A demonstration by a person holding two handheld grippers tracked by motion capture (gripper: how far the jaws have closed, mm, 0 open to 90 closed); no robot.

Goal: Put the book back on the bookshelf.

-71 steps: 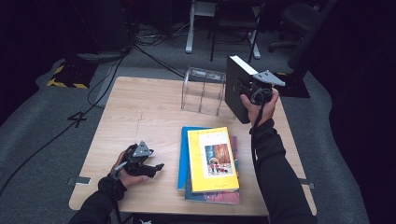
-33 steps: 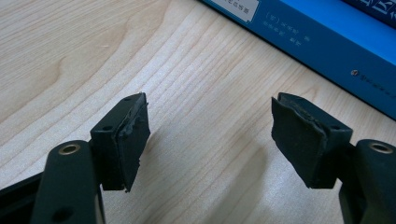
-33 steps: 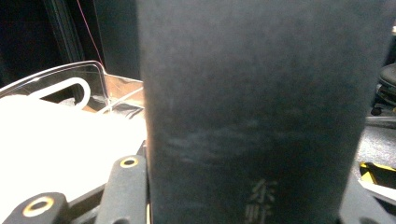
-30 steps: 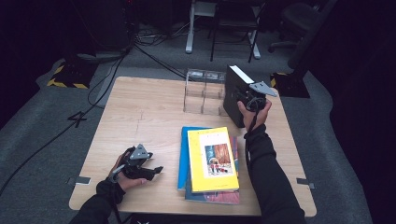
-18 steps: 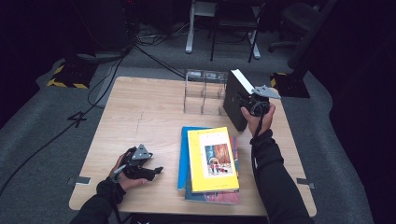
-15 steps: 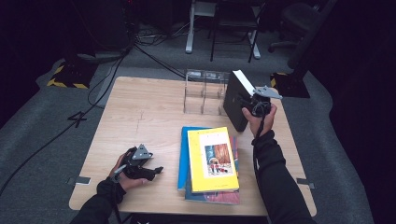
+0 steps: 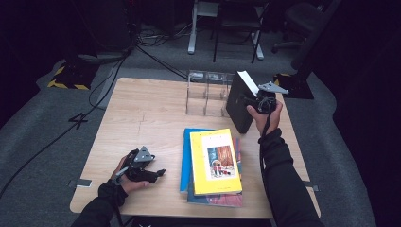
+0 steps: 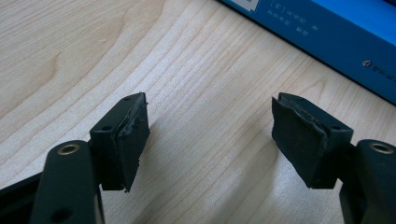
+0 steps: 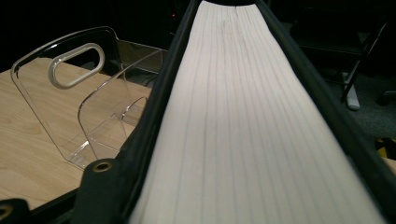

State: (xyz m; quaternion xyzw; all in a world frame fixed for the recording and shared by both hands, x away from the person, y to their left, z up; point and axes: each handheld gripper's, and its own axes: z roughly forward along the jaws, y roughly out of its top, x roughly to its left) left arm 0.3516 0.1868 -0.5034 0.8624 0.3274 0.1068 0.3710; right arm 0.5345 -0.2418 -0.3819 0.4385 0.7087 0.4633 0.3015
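Black long sleeves on both forearms. Left gripper (image 7: 158, 173): black body, grey three-cornered plate on top, brass-ringed screw holes behind worn black pads (image 8: 131, 140). Right gripper (image 7: 246, 99): same black build, grey plate, black cable trailing along the sleeve.

I'm seeing a black-covered book (image 7: 238, 105) with a white page block near the far right edge of the light wood table (image 7: 142, 113). Clear, colourless rack (image 7: 206, 92) beside it. Near the front edge, a yellow book (image 7: 215, 161) with a picture panel is lying on a blue one (image 7: 185, 161). Both grippers are showing black.
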